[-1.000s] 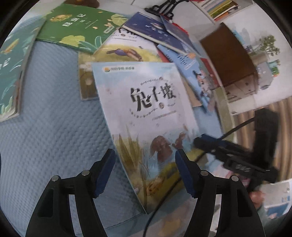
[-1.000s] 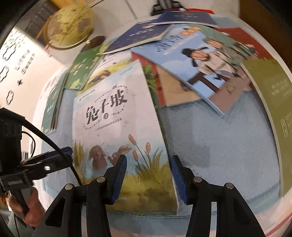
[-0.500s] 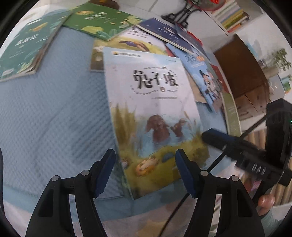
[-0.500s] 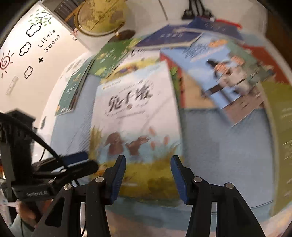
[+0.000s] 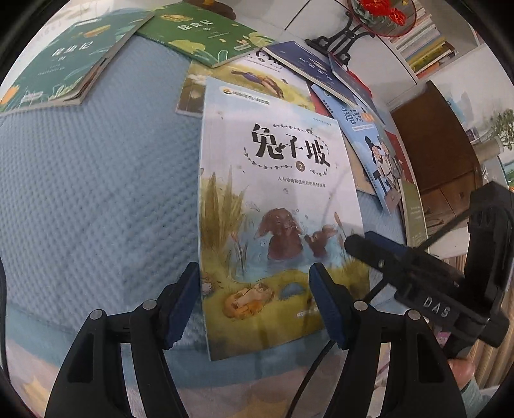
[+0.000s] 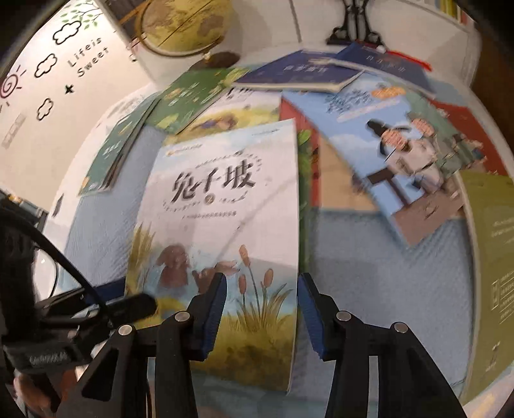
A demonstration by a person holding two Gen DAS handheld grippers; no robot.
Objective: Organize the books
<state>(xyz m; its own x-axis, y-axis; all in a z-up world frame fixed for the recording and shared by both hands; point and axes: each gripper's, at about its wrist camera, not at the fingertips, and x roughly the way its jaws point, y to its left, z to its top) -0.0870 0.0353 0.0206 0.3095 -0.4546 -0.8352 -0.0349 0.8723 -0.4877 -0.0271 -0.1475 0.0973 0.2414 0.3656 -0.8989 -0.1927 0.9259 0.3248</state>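
Both sets of jaws stand apart, nothing between the pads. The left gripper (image 5: pixel 253 302) hangs over the lower left part of the rabbit book (image 5: pixel 276 205), jaws straddling its bottom half from above; whether either pad touches the cover I cannot tell. The right gripper (image 6: pixel 261 316) sits at the same book's lower right edge (image 6: pixel 225 205), its fingers spread to either side of that edge, not clamped on it. The book lies face up on the blue textured cloth (image 5: pixel 96 167), its top edge overlapping a yellow-green picture book (image 5: pixel 253 77).

Further out, the rest is scattered: two green books (image 5: pixel 64 61) at the far left, dark blue books (image 5: pixel 305 61) near the black stand (image 5: pixel 340 35), a light blue book with a robed figure (image 6: pixel 395 135) to the right, red and tan covers under it, and an olive cover (image 6: pixel 494 257) at the right edge. A globe (image 6: pixel 180 25) stands behind.

Progress judgement: early. No neat stack shows, covers fan and overlap at odd angles. The rabbit book looks like the one in hand, not yet gripped; nearly all the gathering and squaring is left.
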